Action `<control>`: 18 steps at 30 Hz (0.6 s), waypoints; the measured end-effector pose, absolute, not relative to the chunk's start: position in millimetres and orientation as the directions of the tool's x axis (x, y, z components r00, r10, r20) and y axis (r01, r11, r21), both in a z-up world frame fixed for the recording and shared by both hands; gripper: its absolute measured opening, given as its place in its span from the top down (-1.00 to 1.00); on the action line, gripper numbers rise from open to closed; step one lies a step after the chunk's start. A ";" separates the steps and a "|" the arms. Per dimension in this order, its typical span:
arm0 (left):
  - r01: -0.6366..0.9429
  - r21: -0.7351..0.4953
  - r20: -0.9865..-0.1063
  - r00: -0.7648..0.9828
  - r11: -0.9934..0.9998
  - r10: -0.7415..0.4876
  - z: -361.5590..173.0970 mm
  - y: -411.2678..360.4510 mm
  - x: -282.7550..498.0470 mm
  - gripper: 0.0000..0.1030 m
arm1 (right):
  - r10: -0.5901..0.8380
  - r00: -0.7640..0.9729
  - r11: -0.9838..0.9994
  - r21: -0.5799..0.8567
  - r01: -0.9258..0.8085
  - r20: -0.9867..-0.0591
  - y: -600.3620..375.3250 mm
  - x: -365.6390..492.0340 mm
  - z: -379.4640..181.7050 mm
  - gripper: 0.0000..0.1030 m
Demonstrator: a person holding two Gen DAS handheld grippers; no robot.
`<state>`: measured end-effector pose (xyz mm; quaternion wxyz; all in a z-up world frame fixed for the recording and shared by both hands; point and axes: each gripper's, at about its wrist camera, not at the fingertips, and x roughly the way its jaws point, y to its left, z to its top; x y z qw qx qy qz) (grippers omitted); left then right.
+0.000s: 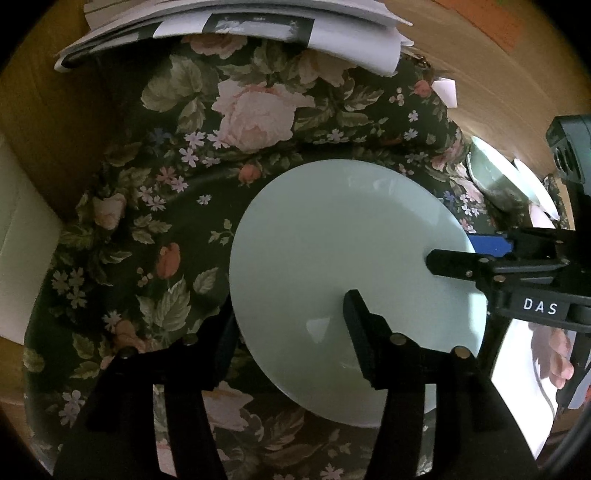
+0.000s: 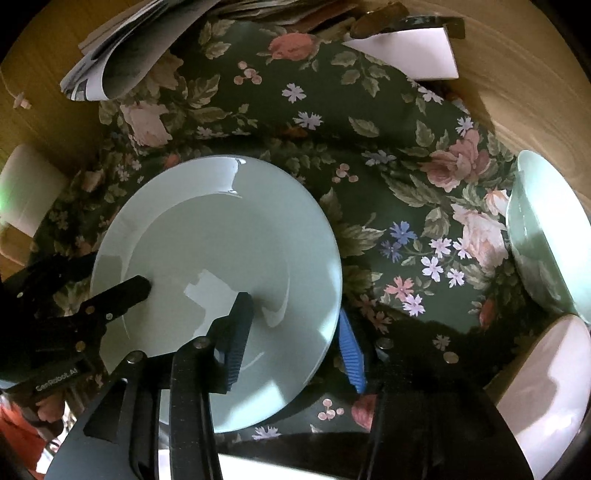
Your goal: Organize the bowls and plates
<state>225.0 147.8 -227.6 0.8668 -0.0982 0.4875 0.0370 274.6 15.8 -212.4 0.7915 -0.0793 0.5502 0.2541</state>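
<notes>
While lying face up on the floral cloth (image 2: 369, 147), caught between both tools: the pale green plate (image 2: 221, 236), left of the cloth's middle in the right wrist view

Straddled at the near right rim by the right tool (image 2: 295, 343): dark finger (image 2: 236, 332) over the plate's well, blue-ribbed finger (image 2: 351, 350) outside the edge above the cloth, rim in the gap between. No pad seen pressing, so narrowly parted and gripping nothing. Pointed steeply down, leaning in toward the plate's centre. From the left wrist view, reaching in from the right as a black body marked DAS, with fingers of the right hand (image 1: 557, 354) curled at its grip

Straddled at the opposite rim by the left tool (image 1: 291, 332): one finger (image 1: 354, 314) above the plate's inside, the other low beyond the edge over the cloth. Moderately parted, clamping nothing either. Also angled steeply down

Further out, at the cloth's right edge and well apart from the plate, a pale green bowl (image 2: 543, 236), with a white dish (image 2: 546, 387) just nearer than it. Along the cloth's far edge, a loose stack of papers (image 1: 221, 29). All around the cloth, bare wooden counter (image 2: 517, 92)
</notes>
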 end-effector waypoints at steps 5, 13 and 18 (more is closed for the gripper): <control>-0.155 -0.145 -0.832 0.554 0.977 -0.035 -215.0 151.1 218.1 -0.06 | 0.344 0.287 0.860 0.177 -0.479 -0.894 9.1 272.1 -200.0 0.30; -0.153 -0.154 -0.786 0.617 0.976 -0.027 -189.1 153.9 205.2 -0.06 | 0.400 0.355 0.854 0.204 -0.478 -0.845 6.0 259.4 -175.7 0.33; -0.141 -0.157 -0.780 0.624 0.978 -0.036 -182.9 148.5 194.4 -0.06 | 0.410 0.377 0.853 0.203 -0.481 -0.830 1.1 245.3 -165.5 0.34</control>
